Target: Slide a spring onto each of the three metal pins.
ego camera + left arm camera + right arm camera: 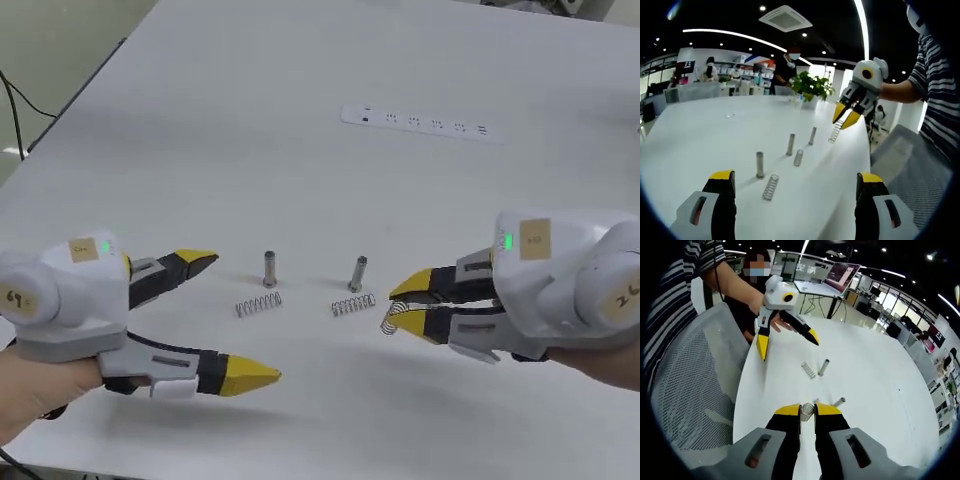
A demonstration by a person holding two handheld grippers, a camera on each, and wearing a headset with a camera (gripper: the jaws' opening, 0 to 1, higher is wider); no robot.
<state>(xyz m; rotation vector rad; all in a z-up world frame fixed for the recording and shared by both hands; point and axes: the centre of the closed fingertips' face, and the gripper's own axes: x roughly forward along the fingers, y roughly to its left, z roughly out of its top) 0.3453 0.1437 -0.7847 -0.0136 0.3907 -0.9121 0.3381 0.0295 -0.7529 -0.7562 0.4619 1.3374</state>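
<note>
Left gripper (222, 318): jaws spread wide, holding nothing, low over the desk (300, 150) at its 8 o'clock.
Left pin (270, 268): upright and bare, with the first spring (258, 304) lying loose at its 6 o'clock.
Middle pin (358, 273): upright and bare, with the second spring (352, 304) lying flat at its 6 o'clock.
Right gripper (405, 305): jaws pinched narrow across the third spring (390, 320), off the middle pin's 4 o'clock.
Third pin (812, 135): stands near the held coil in the left gripper view.
Handling: the springs look light, thin-wired and squashy, and are likely to flick free if squeezed hard. Hold one gently across its side coils, leaving one open end clear for the pin top.
</note>
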